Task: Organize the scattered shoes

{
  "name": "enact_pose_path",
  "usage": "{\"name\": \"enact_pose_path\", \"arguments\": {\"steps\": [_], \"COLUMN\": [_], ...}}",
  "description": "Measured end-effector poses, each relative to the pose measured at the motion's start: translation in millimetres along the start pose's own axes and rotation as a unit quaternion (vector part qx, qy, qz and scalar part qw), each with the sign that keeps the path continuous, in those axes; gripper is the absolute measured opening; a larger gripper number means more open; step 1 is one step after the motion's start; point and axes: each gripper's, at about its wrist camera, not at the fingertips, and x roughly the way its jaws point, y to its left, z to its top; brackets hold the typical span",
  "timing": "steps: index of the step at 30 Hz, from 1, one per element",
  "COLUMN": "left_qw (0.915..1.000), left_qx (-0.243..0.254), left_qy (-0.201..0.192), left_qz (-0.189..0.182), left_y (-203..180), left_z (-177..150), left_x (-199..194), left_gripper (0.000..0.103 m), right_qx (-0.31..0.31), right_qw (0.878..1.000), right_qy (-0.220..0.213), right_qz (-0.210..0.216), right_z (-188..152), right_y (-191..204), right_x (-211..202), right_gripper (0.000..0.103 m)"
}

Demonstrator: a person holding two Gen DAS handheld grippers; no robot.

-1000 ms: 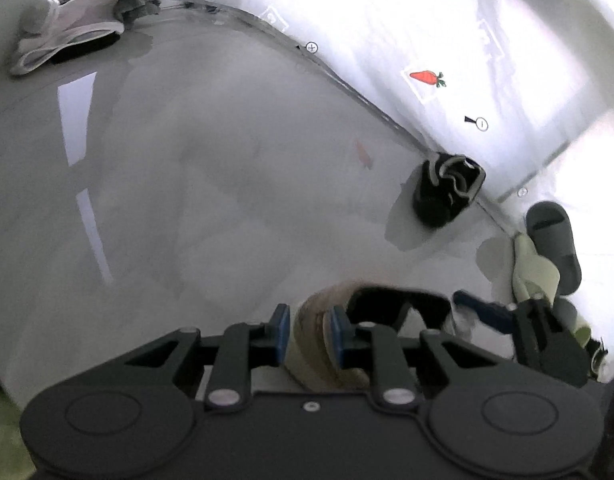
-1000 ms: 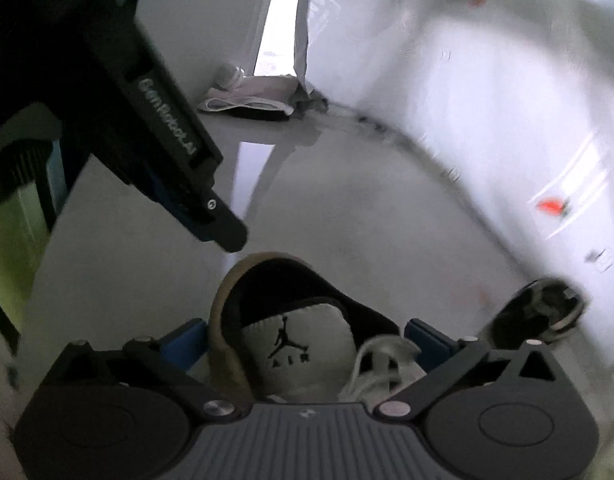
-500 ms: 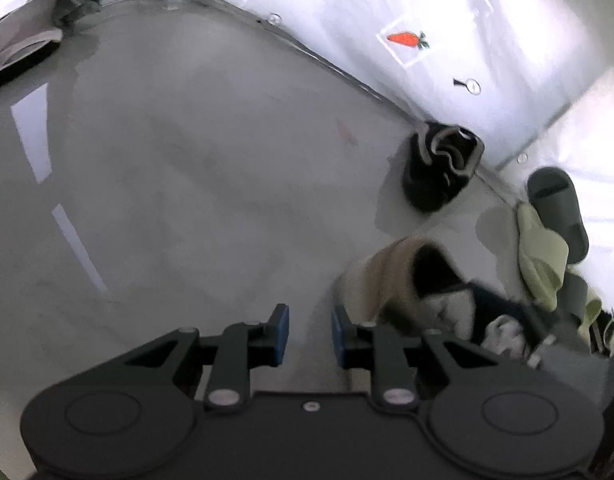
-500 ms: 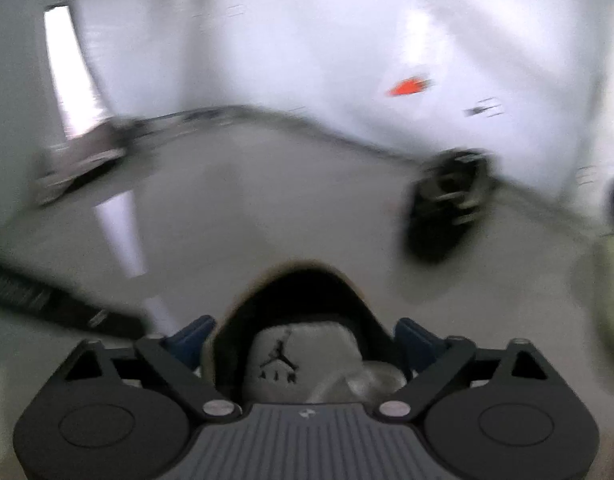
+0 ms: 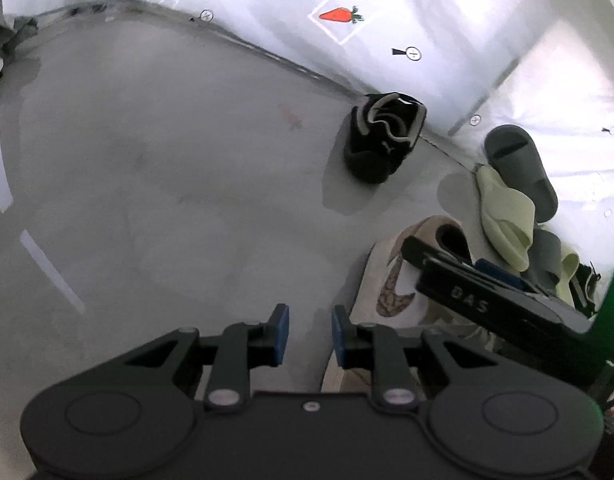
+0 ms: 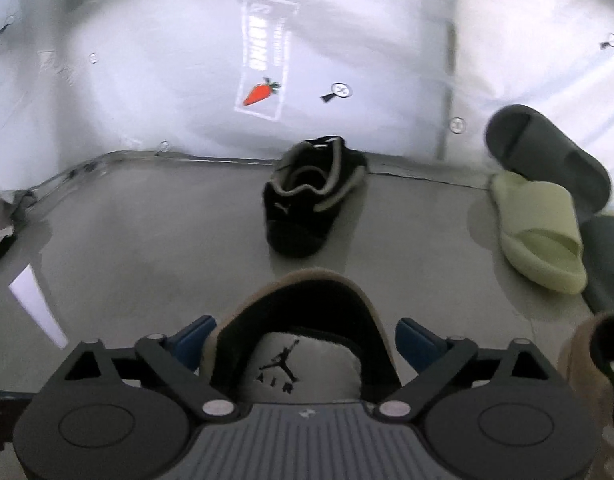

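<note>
My right gripper (image 6: 307,336) is shut on a tan and black sneaker (image 6: 303,320), its blue pads pressing both sides of the collar, with the heel pointing away. In the left wrist view the same sneaker (image 5: 391,292) shows a brown swoosh, and one black finger (image 5: 451,272) of the right gripper crosses over it. My left gripper (image 5: 307,334) hangs just left of that sneaker with a narrow gap and nothing between its pads. A second tan sneaker (image 6: 587,364) lies at the lower right. A black sneaker (image 6: 307,208) stands by the wall.
A pale green slide (image 6: 539,232) leans on a dark grey slide (image 6: 547,152) against the white wall (image 6: 187,80), and another grey slide (image 6: 607,248) lies beside them. Grey floor (image 5: 167,180) stretches to the left, with cloth (image 5: 19,32) in the far corner.
The left gripper no longer has the tan sneaker's heel between its pads. The right gripper has carried the sneaker to the right, toward the black sneaker and the slides.
</note>
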Motion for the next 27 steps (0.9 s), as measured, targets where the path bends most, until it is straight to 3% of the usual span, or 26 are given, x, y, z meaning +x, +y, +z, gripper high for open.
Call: {"name": "enact_pose_path", "arguments": {"steps": [4, 8, 11, 17, 27], "left_qw": [0.9999, 0.9998, 0.9999, 0.9999, 1.0], "left_qx": [-0.015, -0.019, -0.016, -0.009, 0.005], "left_qy": [0.005, -0.001, -0.003, -0.008, -0.006], "left_qz": [0.002, 0.004, 0.006, 0.007, -0.002], "left_y": [4, 5, 4, 2, -6], "left_z": [-2, -1, -2, -4, -7], "left_x": [1, -2, -5, -11, -12], "left_gripper": [0.022, 0.022, 0.022, 0.022, 0.022], "right_qx": [0.01, 0.026, 0.04, 0.072, 0.126], "right_qw": [0.996, 0.994, 0.992, 0.992, 0.988], "right_qy": [0.083, 0.089, 0.094, 0.092, 0.084], "right_qz": [0.022, 0.05, 0.071, 0.037, -0.028], "right_z": [-22, -39, -37, -37, -52], "right_y": [14, 13, 10, -8, -76], "right_x": [8, 3, 1, -2, -25], "right_gripper": [0.101, 0.097, 0.085, 0.083, 0.082]}}
